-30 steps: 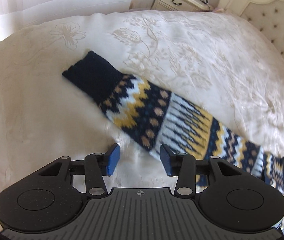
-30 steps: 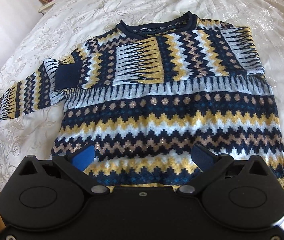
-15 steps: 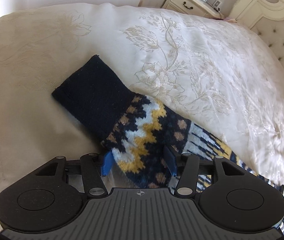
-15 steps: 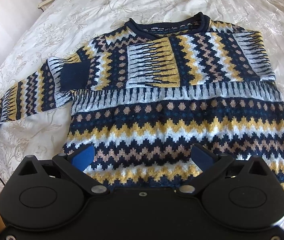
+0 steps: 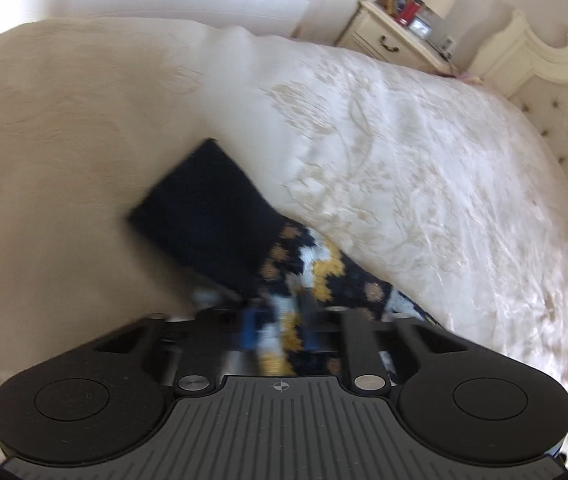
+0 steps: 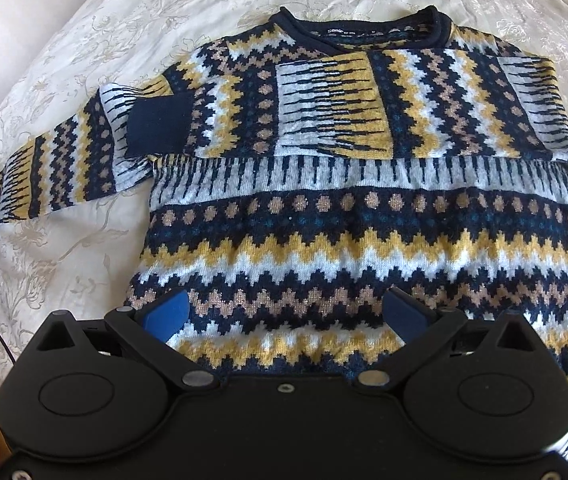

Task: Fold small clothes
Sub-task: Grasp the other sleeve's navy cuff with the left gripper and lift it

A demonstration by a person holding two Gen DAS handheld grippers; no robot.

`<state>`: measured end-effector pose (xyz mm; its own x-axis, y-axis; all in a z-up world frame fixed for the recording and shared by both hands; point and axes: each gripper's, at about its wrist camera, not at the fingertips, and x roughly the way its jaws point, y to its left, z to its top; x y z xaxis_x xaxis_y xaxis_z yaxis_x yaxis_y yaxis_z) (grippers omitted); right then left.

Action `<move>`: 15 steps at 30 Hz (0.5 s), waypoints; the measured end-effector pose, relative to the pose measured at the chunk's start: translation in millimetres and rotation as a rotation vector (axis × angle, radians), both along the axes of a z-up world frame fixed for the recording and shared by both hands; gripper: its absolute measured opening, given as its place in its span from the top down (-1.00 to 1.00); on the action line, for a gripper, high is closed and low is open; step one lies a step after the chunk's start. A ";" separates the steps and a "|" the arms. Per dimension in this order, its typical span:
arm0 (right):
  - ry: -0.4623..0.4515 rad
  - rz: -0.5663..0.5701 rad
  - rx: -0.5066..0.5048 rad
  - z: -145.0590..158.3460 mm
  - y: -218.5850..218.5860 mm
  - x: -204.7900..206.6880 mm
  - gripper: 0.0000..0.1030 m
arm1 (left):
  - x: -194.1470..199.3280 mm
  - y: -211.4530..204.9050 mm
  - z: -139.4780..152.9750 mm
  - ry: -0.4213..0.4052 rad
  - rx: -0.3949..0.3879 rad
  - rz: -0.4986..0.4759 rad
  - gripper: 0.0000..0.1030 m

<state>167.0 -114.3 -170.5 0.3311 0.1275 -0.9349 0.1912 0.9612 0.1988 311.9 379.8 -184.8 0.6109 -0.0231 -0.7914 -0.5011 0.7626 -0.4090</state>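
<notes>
Navy, mustard, white and tan zigzag-knit sweater (image 6: 364, 220), navy cuff (image 5: 208, 216), seemingly floral cream bedspread (image 6: 64, 80)

Your sweater (image 6: 364, 208) lay flat, front up, navy/yellow/white zigzag knit, collar far from the right jaws and hem directly between them. One sleeve was folded across the chest; the other sleeve (image 5: 284, 280) stretched out sideways, its patterned part between the closing left jaws, navy cuff beyond them.

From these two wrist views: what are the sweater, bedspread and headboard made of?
Sweater: looks like chunky knit yarn, wool or acrylic, matte; stepped zigzag stitches and some glinting tan thread. Bedspread: woven fabric with satin sheen, raised floral pattern, possibly jacquard. Headboard: button-tufted pale upholstery in a carved, cream-painted frame, probably wood.
</notes>
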 end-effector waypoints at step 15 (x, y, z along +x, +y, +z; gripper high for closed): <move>-0.039 0.057 0.035 4.6 2.2 -6.9 -0.98 | -90.9 -30.1 111.4 -0.243 0.128 0.100 0.89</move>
